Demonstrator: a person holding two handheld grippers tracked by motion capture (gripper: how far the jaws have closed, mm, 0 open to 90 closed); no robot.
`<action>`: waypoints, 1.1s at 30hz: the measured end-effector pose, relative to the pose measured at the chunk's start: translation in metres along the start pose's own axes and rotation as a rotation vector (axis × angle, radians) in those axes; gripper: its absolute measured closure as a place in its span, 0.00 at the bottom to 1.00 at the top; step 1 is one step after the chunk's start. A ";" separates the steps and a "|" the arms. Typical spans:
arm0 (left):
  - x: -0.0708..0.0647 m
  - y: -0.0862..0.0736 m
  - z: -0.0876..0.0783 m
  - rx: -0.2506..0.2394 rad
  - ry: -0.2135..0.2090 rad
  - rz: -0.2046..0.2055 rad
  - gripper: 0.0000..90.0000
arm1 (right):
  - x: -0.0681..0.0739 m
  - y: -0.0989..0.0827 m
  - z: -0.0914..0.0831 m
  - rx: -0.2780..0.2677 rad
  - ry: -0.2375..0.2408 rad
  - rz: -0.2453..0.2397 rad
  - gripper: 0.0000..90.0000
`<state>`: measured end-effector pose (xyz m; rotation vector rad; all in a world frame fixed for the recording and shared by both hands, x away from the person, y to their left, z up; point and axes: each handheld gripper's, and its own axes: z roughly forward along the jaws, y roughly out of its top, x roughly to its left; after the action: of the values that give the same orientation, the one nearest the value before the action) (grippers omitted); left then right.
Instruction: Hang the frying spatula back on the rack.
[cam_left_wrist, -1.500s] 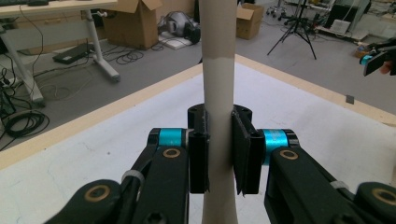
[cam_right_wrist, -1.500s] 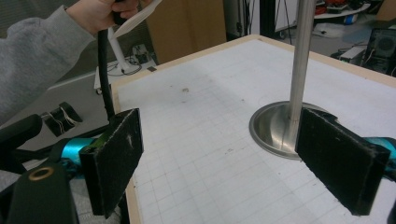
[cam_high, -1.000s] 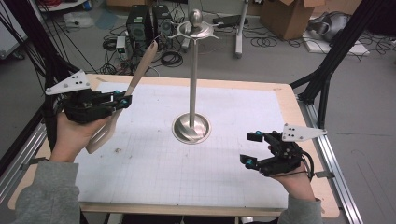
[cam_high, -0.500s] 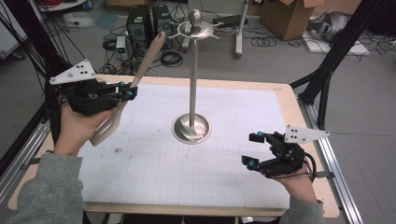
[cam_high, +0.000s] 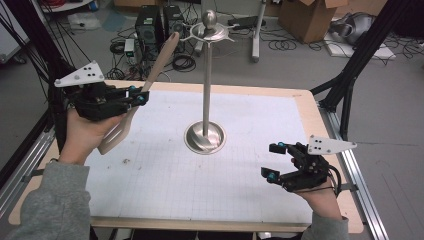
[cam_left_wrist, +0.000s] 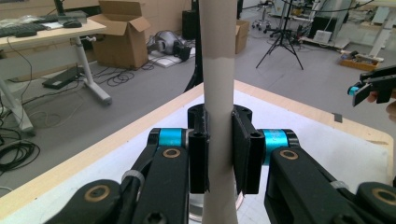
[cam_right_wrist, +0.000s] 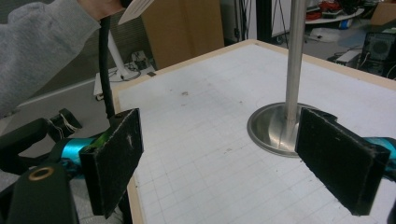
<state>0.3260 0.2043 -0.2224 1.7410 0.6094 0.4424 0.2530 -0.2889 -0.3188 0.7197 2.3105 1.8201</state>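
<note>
A pale wooden spatula (cam_high: 159, 61) slants up and right, its handle tip near the top of the metal stand (cam_high: 206, 85). My left gripper (cam_high: 138, 96) is shut on its handle above the table's left side, with the blade (cam_high: 114, 136) hanging below the hand. In the left gripper view the spatula handle (cam_left_wrist: 218, 70) rises between the two pads (cam_left_wrist: 198, 158), which press on it. My right gripper (cam_high: 275, 161) stands open near the front right, with nothing between its pads (cam_right_wrist: 114, 154). The stand's pole (cam_right_wrist: 295, 56) and round base (cam_right_wrist: 270, 125) lie ahead of it.
The stand has a ringed hook top (cam_high: 210, 31) and a round base (cam_high: 205, 138) mid-table. The white gridded mat (cam_high: 200, 180) covers the wooden table (cam_high: 310, 107). Black frame legs (cam_high: 350, 75), cables and cardboard boxes (cam_high: 310, 17) surround the table.
The left gripper has lifted the spatula a little, up and away, so its handle tip is closer to the stand's top. The right gripper has not moved.
</note>
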 end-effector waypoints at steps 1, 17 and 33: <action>0.000 0.000 0.001 0.001 0.004 0.001 0.87 | 0.000 0.000 0.000 0.001 0.001 0.004 0.16; 0.002 -0.003 0.008 -0.009 -0.009 -0.026 0.87 | 0.000 0.000 -0.002 -0.007 0.000 -0.001 0.16; 0.002 -0.003 0.013 0.001 -0.027 -0.029 0.87 | -0.002 -0.001 -0.003 -0.010 -0.004 0.002 0.16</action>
<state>0.3346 0.1960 -0.2290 1.7340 0.6148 0.3979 0.2532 -0.2928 -0.3191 0.7238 2.2977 1.8286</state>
